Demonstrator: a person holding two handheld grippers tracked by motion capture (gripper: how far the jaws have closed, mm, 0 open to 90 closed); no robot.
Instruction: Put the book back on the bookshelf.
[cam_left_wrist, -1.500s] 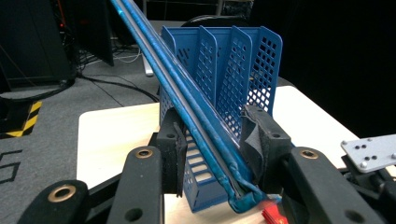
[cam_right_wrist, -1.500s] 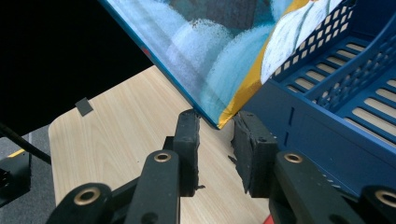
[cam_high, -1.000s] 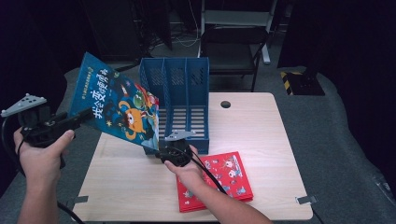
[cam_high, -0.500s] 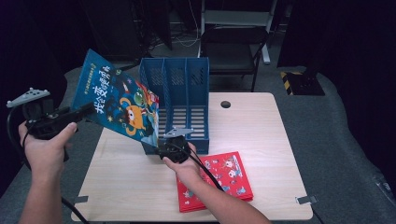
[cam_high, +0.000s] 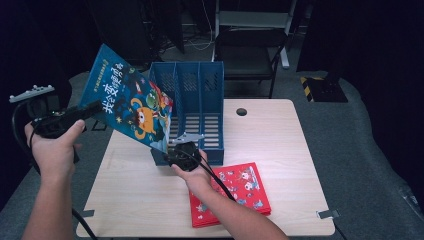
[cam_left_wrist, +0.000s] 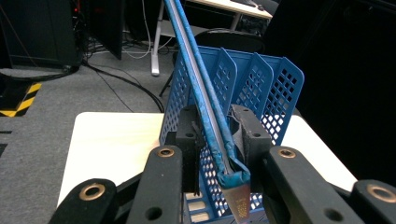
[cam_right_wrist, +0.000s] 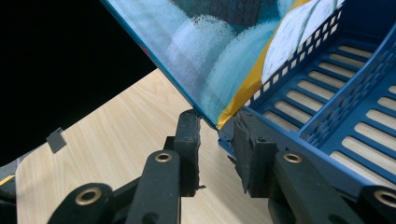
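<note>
Nearest to us, on the light wooden table, we see a red picture book lying flat at the near right, partly under the forearm of our right hand. Strips of grey tape mark the table's near corners. Our right gripper sits at the near left corner of the blue file rack, its jaws close together at the lower corner of the blue picture book; from the right gripper view we cannot tell whether the pads actually press on that corner.

To the left, off the table edge, our left gripper holds the same book by its near edge, and its jaws have just been closing, now clamped on the book. The book stands tilted in the air, leaning over the rack's left compartment.

Farther off, the table has a round cable hole. Beyond it we see grey carpet, a dark chair, loose cables on the floor and yellow-black hazard tape at the right.
</note>
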